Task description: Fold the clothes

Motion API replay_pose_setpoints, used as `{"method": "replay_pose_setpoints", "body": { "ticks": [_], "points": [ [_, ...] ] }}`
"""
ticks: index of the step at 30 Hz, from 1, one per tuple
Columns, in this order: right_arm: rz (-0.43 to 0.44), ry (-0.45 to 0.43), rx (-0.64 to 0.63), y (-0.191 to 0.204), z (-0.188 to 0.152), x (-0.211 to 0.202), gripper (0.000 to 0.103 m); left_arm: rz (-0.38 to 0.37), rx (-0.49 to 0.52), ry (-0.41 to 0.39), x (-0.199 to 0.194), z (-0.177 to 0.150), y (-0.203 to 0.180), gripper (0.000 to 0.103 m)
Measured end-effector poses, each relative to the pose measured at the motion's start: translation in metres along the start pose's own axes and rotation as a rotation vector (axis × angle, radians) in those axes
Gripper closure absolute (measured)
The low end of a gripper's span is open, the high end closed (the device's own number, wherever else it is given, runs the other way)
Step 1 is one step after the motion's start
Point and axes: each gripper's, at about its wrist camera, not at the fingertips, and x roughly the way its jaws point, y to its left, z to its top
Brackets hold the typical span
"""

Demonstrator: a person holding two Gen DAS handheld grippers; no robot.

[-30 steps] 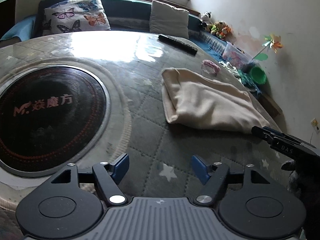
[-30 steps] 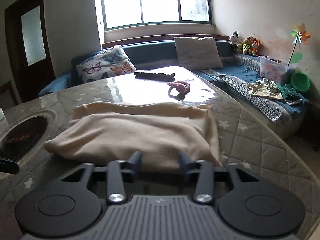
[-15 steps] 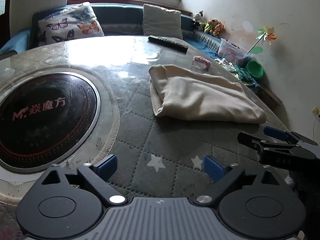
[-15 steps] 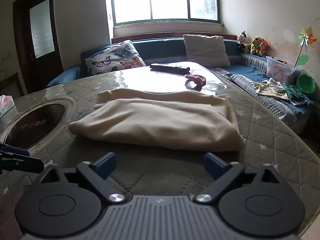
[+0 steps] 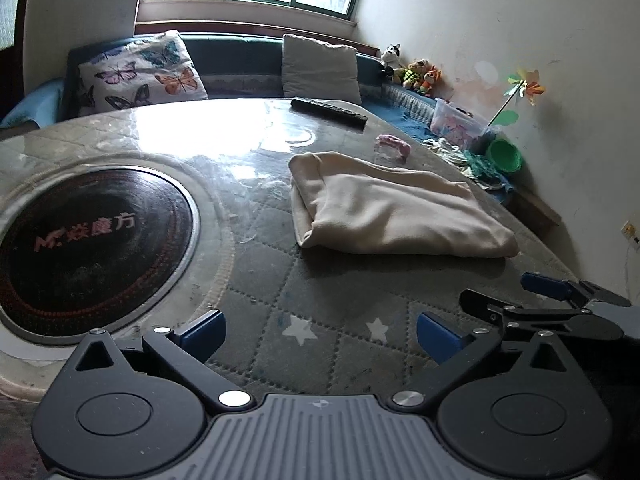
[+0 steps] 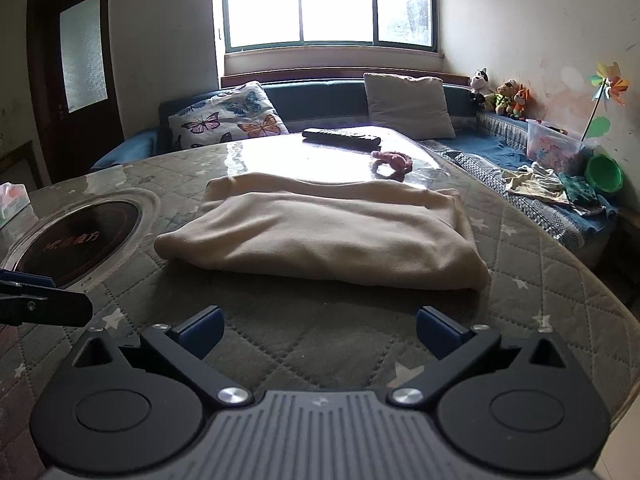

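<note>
Far left on the round table (image 6: 304, 336), a tissue box (image 6: 14, 204) sits at the edge. Next to it, the black round hotplate (image 5: 88, 248) w/ pink lettering is set flush into the quilted, star-print cover. The left gripper (image 5: 320, 332) hangs over the bare cover just right of the hotplate – jaws spread wide, nothing btwn the blue pads (image 5: 204, 330), nothing touched.

Centre-right: the cream garment (image 6: 320, 236) lies folded into a thick rectangle on the table, flat, top layer set a bit short of the layer under it along the far edge. It's apart from both grippers. Beyond it, near the far rim, a black remote (image 6: 340, 139) and a small pink item (image 6: 392, 162) – what it is, can't tell.

The right gripper (image 6: 318, 330) sits in front of the garment's near edge, jaws also fully apart, empty; quilted cover shows btwn its pads (image 6: 434, 330). In the left wrist view its fingertips poke in from the right, near the left gripper.

Behind the table: a bench w/ a butterfly cushion (image 6: 228, 118) and a plain grey cushion (image 6: 408, 104). Far right – plush toys (image 6: 500, 94), a clear plastic box (image 6: 554, 146), loose clothes (image 6: 548, 182), a green bowl (image 6: 604, 172) and a pinwheel (image 6: 610, 84) by the wall.
</note>
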Motion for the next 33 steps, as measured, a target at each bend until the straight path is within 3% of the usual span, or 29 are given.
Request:
{"method": "replay_pose_setpoints", "body": {
  "ticks": [6, 33],
  "points": [
    [-0.016, 0.008, 0.01, 0.0, -0.005, -0.003, 0.0, 0.031, 0.026, 0.014, -0.002, -0.004, -0.005, 0.0],
    [-0.034, 0.017, 0.026, 0.007, -0.022, -0.018, 0.0, 0.044, 0.074, 0.025, -0.012, -0.027, -0.016, 0.0]
  ]
}}
